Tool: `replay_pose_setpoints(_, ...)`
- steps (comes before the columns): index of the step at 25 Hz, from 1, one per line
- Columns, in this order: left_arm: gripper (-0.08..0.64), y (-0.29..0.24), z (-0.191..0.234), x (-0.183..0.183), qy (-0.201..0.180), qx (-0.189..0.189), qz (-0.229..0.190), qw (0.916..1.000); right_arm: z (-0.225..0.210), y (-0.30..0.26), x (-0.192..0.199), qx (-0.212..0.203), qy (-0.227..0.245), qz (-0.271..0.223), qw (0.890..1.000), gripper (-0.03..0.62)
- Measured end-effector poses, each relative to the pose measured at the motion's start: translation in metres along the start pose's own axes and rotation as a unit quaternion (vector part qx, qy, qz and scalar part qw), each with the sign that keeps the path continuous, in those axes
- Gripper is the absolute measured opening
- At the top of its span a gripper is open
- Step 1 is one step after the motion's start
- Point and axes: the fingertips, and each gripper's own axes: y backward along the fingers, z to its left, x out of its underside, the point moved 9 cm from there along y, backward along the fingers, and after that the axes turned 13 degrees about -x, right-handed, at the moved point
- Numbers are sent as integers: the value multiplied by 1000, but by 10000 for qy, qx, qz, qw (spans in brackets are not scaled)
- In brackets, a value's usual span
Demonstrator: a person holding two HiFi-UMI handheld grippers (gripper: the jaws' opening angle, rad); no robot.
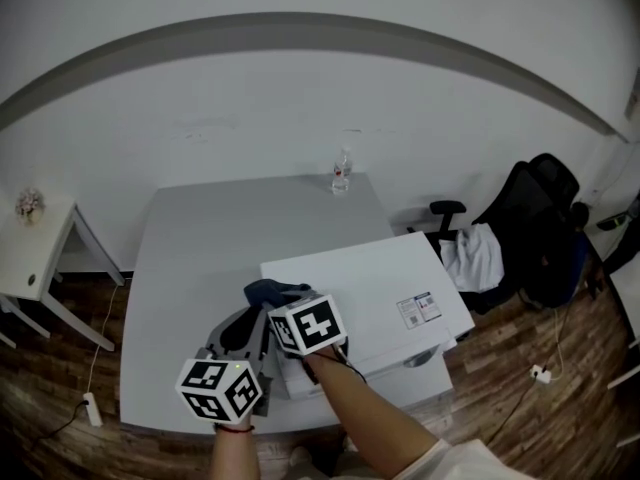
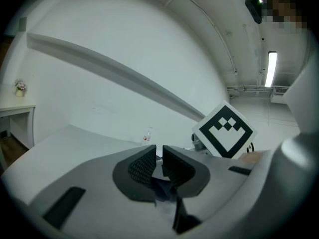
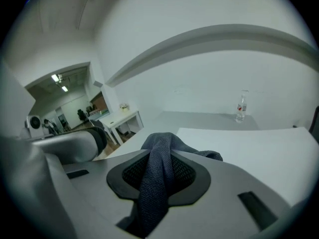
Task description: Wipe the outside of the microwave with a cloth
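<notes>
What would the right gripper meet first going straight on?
Likely the microwave top, under its cloth; past that, only table and back wall. Depth unclear.

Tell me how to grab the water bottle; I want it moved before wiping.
Grip the bottle around its body, coming from the near side: it stands upright at the far edge of the table by the wall, and its body offers the fingers more than the narrow cap.

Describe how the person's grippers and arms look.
Left gripper and right gripper: pale grey moulded bodies, black ribbed pads, each topped by a white cube with black square markers. A light sleeve shows on the right arm.
</notes>
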Motion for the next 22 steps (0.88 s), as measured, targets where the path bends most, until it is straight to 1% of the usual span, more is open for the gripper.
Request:
replay_pose_setpoints(5, 41, 5, -10, -4, 56, 90, -115, 9999, 3, 23, -2, -682, -431, -513, 9954, 95)
replay_pose_setpoints(7, 41, 7, -15, -6, 39, 146, -133, 9998, 2, 40, -2, -836, -482, -697, 9929, 95)
replay_pose_setpoints(10, 41, 5, -27, -6, -19, 259, -119, 9996, -5, 71, 2, -889, -446, -929, 9907, 95)
replay_pose_setpoints(13, 41, -2, -42, -5, -97, 395, -76, 9991, -18, 103, 10, -782, -361, -1045, 9908, 95)
replay_pose_setpoints(16, 41, -8, -57, -4, -159, 539, -44, 9984, -34, 137, 20, -575, -373, -1166, 9908, 95)
replay_pose_setpoints(19, 41, -14, -74, -1, -211, 683, 20, 9974, -54, 172, 34, -282, -434, -1278, 9904, 96)
replay_pose_setpoints(22, 41, -20, -91, 6, -262, 813, 84, 9963, -76, 207, 50, 113, -433, -1337, 9900, 96)
